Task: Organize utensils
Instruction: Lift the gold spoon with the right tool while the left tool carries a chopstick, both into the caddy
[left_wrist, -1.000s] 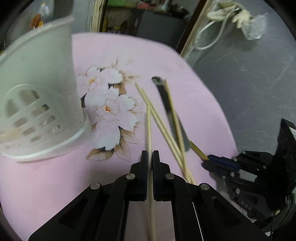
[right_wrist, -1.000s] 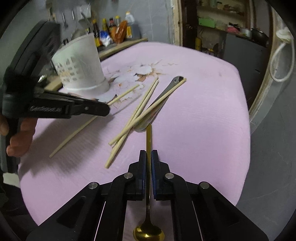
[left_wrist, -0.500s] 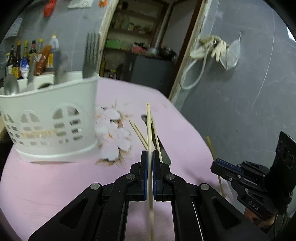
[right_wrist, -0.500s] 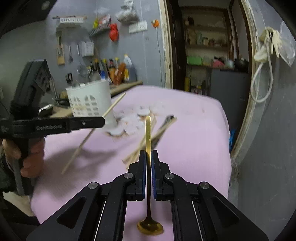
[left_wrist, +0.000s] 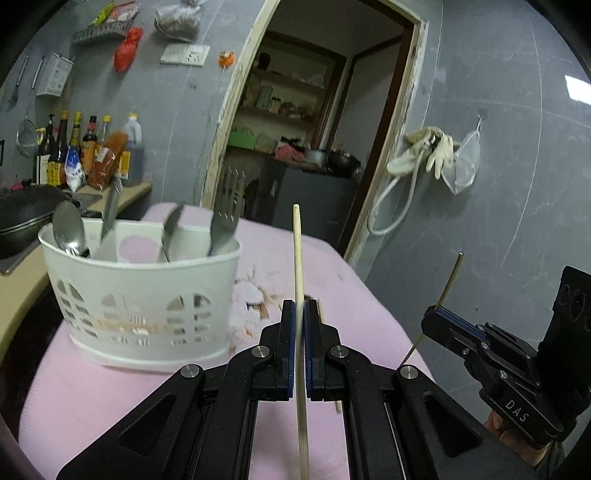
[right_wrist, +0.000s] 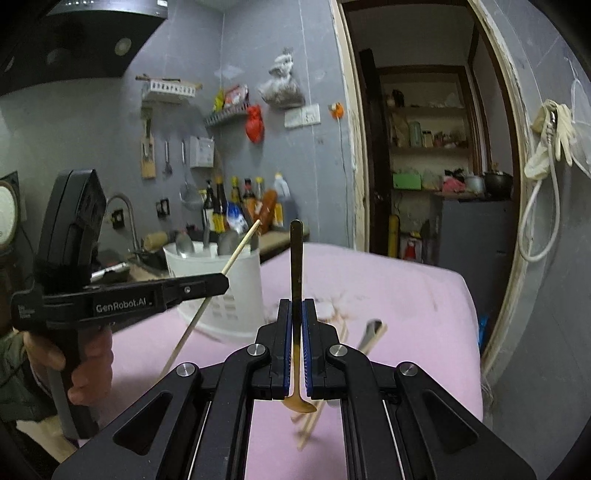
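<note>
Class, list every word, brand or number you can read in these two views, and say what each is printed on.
"GenRobot.AI": side of the left gripper.
"DAS": body of the right gripper.
Small white print at the left gripper's rear end: too small to read.
Labels on the bottles: too blurred to read.

Matt wooden chopstick (left_wrist: 297, 258), glossy gold-metal spoon (right_wrist: 296, 251)

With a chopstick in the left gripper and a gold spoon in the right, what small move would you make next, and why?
Probably carry the left gripper toward the white utensil caddy and tip the chopstick end-down over a compartment. It is clamped and off the pink tablecloth, and the caddy sits close on that side. The right gripper can hold the gold spoon until then.
</note>
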